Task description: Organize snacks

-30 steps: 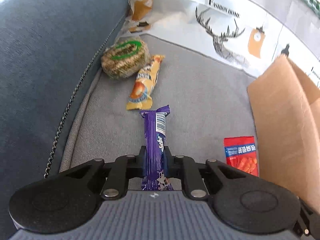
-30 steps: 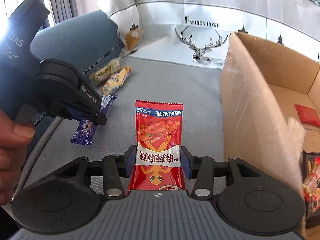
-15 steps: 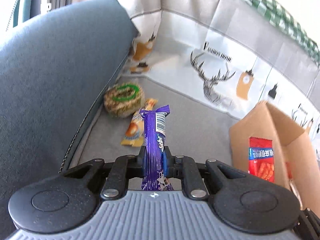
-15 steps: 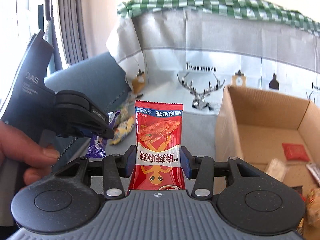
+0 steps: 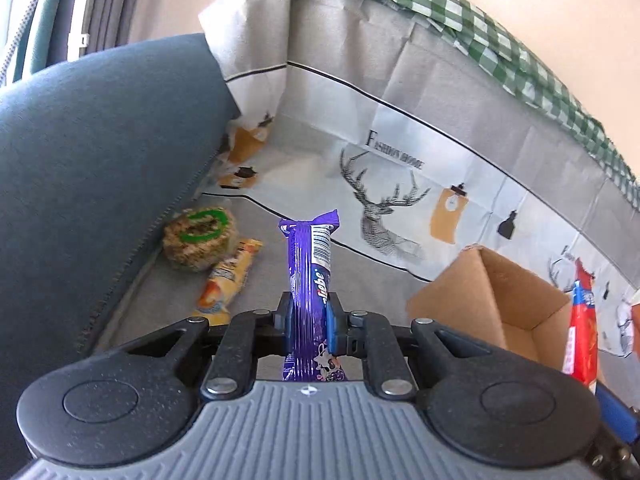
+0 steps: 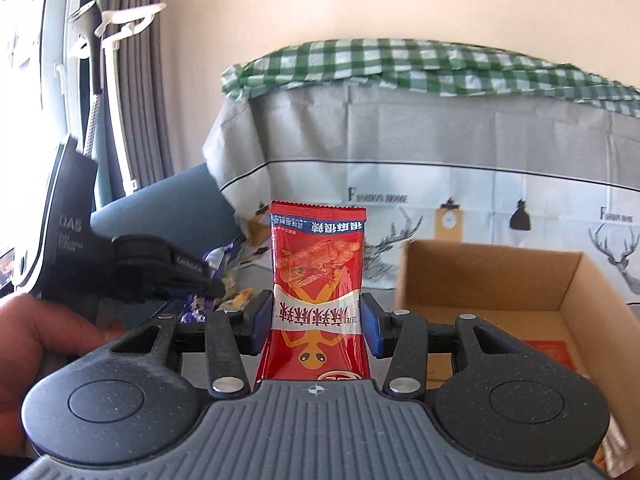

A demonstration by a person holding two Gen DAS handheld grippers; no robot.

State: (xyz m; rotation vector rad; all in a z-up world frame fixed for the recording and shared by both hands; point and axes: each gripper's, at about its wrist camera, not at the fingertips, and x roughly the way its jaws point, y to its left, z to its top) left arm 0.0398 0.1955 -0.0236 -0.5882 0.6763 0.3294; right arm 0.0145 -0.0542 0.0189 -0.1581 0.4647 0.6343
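I hold a purple snack bar in my left gripper. Its jaws are squeezed tight on the thin wrapper, and the bar sticks up above the grey sofa seat. My right gripper holds a red snack packet. Those jaws are partway open and press on both sides of the packet.

The cardboard box is just to the right of the red packet. I can see a red pack lying inside it, so I think some snacks are put away. My two snacks are not in the box yet.

Two more snacks lie on the seat by the blue cushion: a round grainy cake and a yellow packet, touching each other. I think they come after these.

The near wall of the box stands between my snacks and the inside, so I must go over it. My hand holds the left tool close to the right one, so they could bump.
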